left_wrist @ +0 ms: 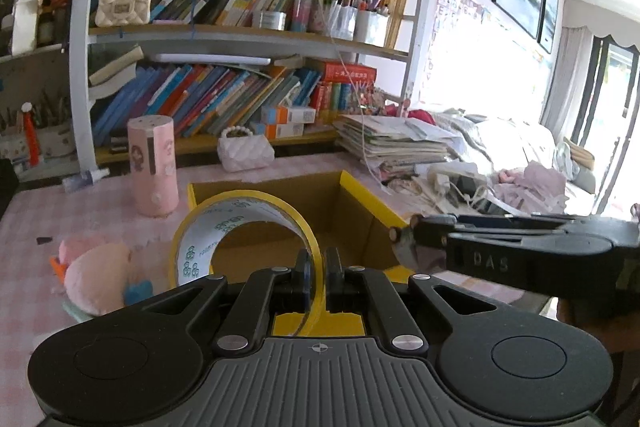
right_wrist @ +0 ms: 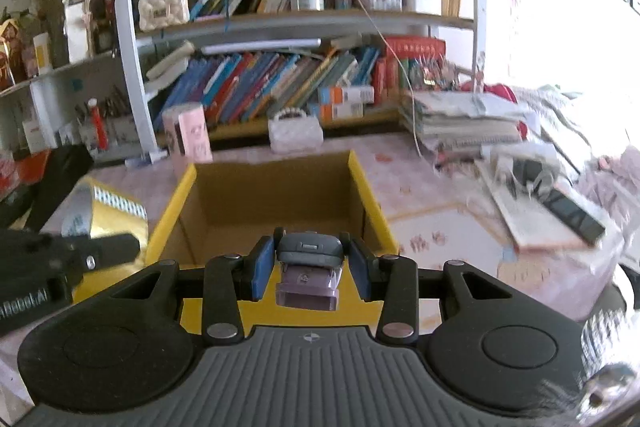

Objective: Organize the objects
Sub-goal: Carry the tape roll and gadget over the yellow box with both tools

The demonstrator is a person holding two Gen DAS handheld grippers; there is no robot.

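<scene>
The left gripper (left_wrist: 316,267) is clamped on the wall of a roll of yellow tape (left_wrist: 244,239), one pad inside the ring and one outside, so the roll stands on edge in front of the near wall of the open yellow cardboard box (left_wrist: 360,187). The right gripper (right_wrist: 310,267) pinches a small grey and purple stapler (right_wrist: 310,267) between its blue pads (right_wrist: 262,273), held above the near rim of the same box (right_wrist: 176,203), whose brown inside shows beyond it.

In the left wrist view the right gripper (left_wrist: 404,239) reaches in from the right, level with the box's right wall. Left of the box, a pink plush toy (left_wrist: 96,275) lies on the pink checked tablecloth (left_wrist: 32,211). Just beyond the box's left far corner stands a pink cylindrical container (left_wrist: 154,167), and behind the box's far wall sits a small white quilted purse with a bead handle (left_wrist: 245,151). To the right of the box and farther back lies a stack of papers and notebooks (left_wrist: 396,143). Behind everything rises a bookshelf (left_wrist: 240,39) crowded with leaning books, a cream quilted purse (left_wrist: 124,1) on its upper shelf.
</scene>
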